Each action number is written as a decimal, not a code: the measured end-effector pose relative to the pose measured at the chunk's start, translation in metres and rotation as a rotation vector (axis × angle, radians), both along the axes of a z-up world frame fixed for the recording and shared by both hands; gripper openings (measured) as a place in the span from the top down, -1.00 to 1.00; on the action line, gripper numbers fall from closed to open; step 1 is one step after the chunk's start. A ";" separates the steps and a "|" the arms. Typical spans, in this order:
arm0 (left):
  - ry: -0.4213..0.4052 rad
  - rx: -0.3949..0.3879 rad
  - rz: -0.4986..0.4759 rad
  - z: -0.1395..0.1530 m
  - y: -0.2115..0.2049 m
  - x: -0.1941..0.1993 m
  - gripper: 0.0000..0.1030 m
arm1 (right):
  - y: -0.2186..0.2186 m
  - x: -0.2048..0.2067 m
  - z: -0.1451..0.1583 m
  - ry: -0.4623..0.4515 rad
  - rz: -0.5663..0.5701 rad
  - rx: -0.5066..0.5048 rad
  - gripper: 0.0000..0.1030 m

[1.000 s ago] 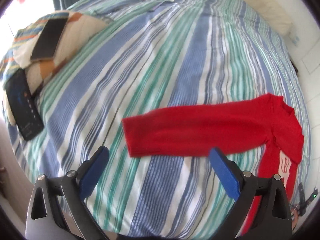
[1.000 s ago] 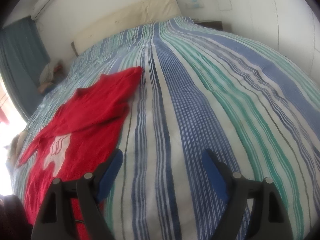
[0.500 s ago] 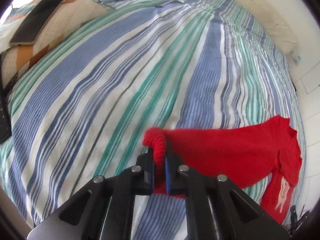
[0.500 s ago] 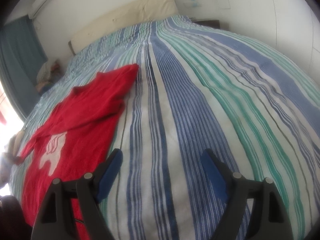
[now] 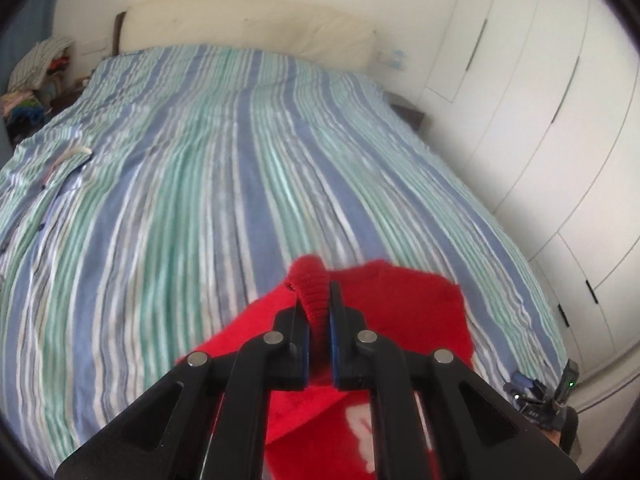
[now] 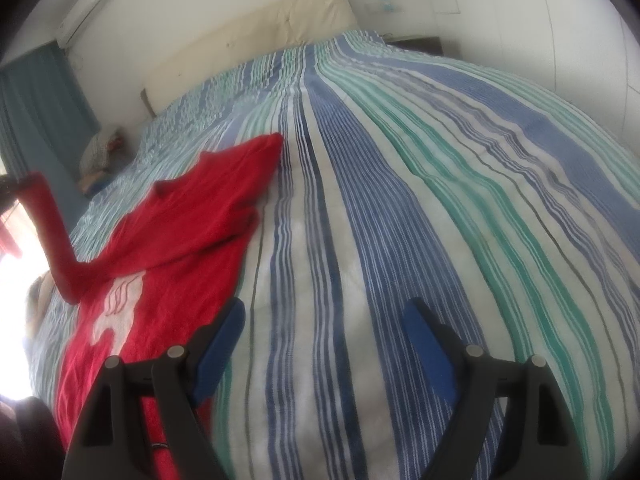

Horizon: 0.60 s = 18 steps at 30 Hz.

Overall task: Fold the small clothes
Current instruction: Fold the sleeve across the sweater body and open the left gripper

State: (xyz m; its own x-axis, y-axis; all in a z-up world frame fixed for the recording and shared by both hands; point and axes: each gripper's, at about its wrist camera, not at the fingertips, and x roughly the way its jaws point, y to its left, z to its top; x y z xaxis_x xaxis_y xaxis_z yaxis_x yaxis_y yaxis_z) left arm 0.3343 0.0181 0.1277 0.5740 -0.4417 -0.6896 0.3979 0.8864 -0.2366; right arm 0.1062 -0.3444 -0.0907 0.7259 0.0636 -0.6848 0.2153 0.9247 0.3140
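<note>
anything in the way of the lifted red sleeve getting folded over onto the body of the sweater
Nothing visible. The left hand-held gripper is shut on the sleeve cuff, raised above the red sweater, whose chest lies bare on the striped bedspread. The right hand-held gripper is open over the bedspread, beside the sweater.

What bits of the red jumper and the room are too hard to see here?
- Red knitted jumper, left wrist view: its lower part is hidden behind the left tool, which is shut on the sleeve cuff.
- White picture on the jumper, right wrist view: blurred, shape unclear.
- Pile of clothes beside the bed, left wrist view: too small and blurred to sort.
</note>
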 end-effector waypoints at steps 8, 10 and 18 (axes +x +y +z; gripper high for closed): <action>0.067 0.089 -0.096 -0.059 -0.097 0.005 -0.65 | -0.003 -0.002 0.001 -0.005 -0.006 0.003 -0.58; 0.049 0.097 -0.068 -0.067 -0.085 0.002 -0.72 | -0.003 -0.004 0.002 -0.010 -0.005 0.002 -0.58; 0.190 0.313 0.102 -0.170 -0.018 -0.021 -0.78 | -0.002 -0.001 0.005 -0.012 0.009 0.024 -0.58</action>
State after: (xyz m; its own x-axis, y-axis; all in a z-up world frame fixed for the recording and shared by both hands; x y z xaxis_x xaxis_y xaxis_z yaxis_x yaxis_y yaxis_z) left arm 0.3134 0.0003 -0.0423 0.4529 -0.1401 -0.8805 0.2788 0.9603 -0.0093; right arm 0.1050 -0.3461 -0.0858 0.7337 0.0863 -0.6740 0.2030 0.9188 0.3387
